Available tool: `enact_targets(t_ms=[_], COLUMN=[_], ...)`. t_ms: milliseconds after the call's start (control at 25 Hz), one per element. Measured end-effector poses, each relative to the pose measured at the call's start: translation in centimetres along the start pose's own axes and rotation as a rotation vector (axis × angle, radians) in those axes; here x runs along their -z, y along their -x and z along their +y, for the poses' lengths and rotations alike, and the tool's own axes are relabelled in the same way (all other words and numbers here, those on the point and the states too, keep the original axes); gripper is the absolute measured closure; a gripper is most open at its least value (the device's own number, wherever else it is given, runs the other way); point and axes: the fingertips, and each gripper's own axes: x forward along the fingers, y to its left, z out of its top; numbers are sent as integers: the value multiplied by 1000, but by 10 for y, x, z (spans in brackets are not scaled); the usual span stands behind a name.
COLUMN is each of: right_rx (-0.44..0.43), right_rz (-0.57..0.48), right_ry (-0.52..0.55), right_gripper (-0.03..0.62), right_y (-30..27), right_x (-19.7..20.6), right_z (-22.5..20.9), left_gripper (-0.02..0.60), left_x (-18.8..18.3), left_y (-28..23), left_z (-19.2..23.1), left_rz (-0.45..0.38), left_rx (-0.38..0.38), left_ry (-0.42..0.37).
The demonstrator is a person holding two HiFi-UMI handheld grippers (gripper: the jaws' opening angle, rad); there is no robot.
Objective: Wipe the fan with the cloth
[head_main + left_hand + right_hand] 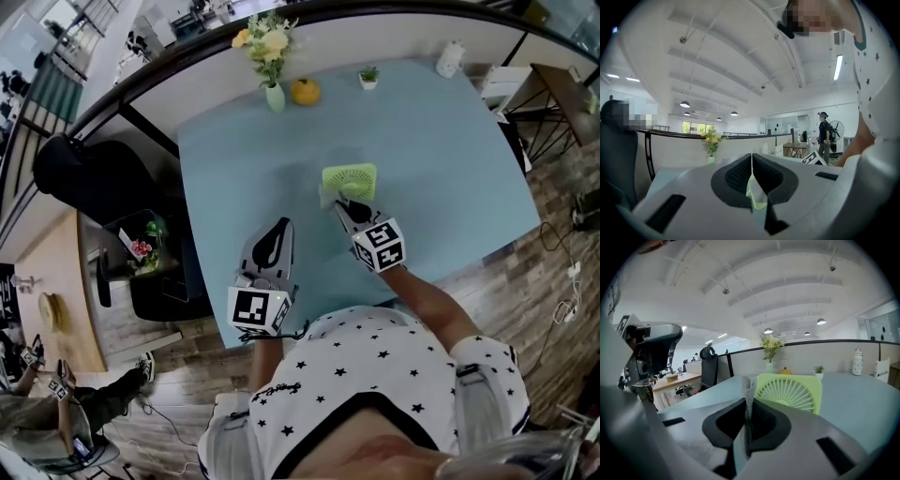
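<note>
A light green square fan (351, 178) stands upright in the middle of the pale blue table (450, 169). My right gripper (339, 203) is just in front of it, shut on a grey-white cloth (326, 195) that touches the fan's lower left edge. In the right gripper view the cloth (746, 389) sticks up between the jaws of the right gripper (747, 404), with the fan's grille (790, 392) close behind. My left gripper (283, 223) hovers left of the fan, apart from it. Its jaws meet at the tips (751, 161), and a pale sliver I cannot identify shows in the gap below them.
A vase of flowers (272, 56), an orange fruit (305, 91), a small potted plant (368, 78) and a white bottle (450, 58) line the table's far edge. A black chair (94, 178) stands left of the table. A person (824, 133) stands far off.
</note>
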Motion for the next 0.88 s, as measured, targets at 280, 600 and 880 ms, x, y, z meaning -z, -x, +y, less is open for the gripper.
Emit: enact_targets(t_ms=[280,600,880], right_rx=[-8,59,125], right_rz=[55,102,94], right_ry=[15,30,4], right_gripper=[577,577,577], right_y=[-27,-25,-5], right_x=[16,32,35], right_z=[9,-16,-46], left_gripper=[549,549,549], left_x=[2,5,4], left_y=[8,3,-3], left_z=[15,18,11], left_rz=[17,25,27], left_rx=[-38,-28,-5], left_ry=[0,-3,-11])
